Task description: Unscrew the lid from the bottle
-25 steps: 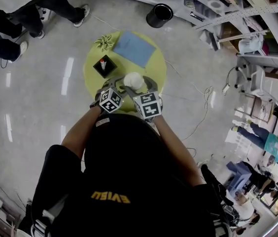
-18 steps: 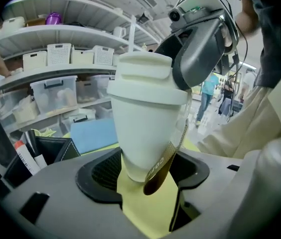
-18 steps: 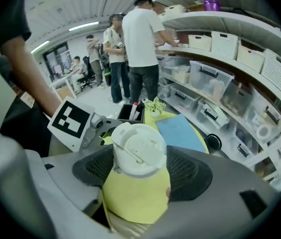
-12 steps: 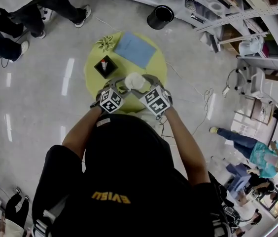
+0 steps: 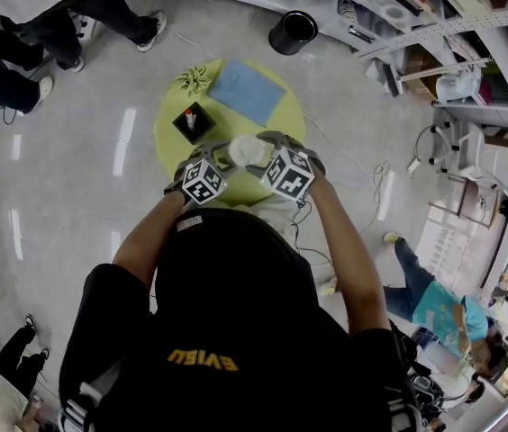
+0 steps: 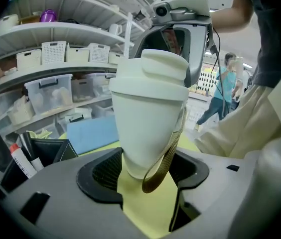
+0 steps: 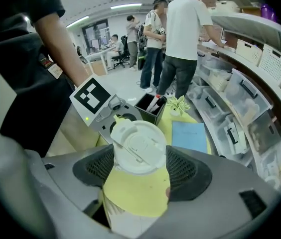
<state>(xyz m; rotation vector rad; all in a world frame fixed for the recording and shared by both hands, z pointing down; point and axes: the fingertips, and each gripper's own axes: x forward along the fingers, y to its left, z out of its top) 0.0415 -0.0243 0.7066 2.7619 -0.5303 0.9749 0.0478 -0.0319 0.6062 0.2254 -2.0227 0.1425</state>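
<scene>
The left gripper (image 6: 145,171) pinched the tapered bottle (image 6: 148,118) low. The right gripper (image 7: 140,169), its jaws just closing, clamped the lid (image 7: 139,146). A twist might spin the bottle loose toward the pen holder (image 5: 191,121) at ten o'clock.

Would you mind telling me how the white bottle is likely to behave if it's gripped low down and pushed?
The bottle tapers to a narrow base under a wider lid, so it probably tips easily. Its smooth, slanted wall may slide in the grip of the left tool. The strap looks floppy and could snag.
</scene>
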